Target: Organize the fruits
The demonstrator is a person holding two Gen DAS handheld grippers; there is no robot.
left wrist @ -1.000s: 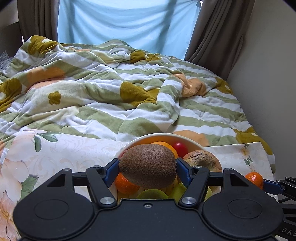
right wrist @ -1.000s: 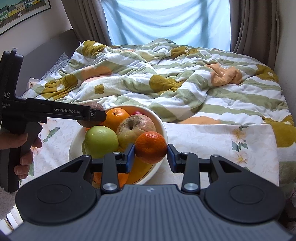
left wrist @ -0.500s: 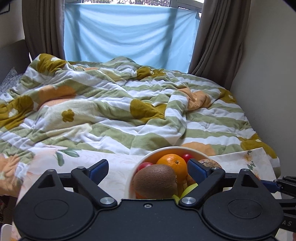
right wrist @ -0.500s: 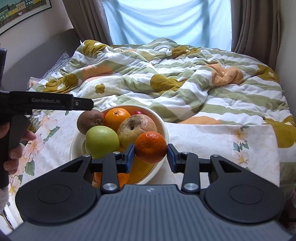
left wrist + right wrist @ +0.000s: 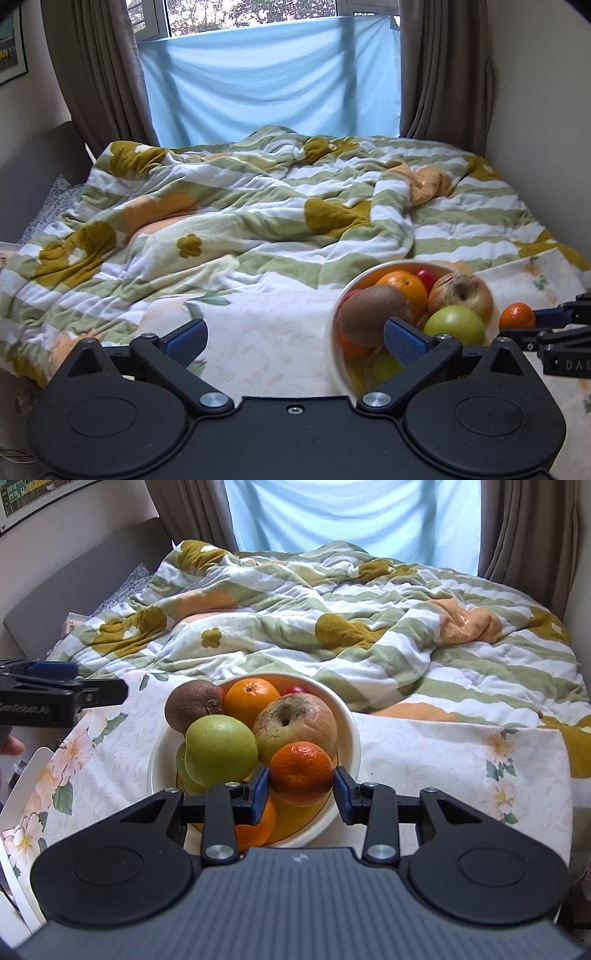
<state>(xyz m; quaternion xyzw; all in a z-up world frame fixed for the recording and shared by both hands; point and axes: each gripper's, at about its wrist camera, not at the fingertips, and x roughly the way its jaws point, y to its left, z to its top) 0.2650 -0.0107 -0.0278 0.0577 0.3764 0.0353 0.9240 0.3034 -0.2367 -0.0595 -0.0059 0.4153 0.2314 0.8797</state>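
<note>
Mandarin (image 5: pixel 301 772) clamped in right hand-held gripper (image 5: pixel 301 790) — above the bowl (image 5: pixel 349 734).

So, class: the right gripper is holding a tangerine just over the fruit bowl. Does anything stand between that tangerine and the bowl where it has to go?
No barrier does, but the spot is crowded. The right gripper holds the tangerine above the bowl, whose near side is already piled with a green apple, a brownish apple and an orange underneath.

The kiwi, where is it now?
In the right wrist view the kiwi sits at the left rim of the bowl, beside the orange, above the green apple.
</note>
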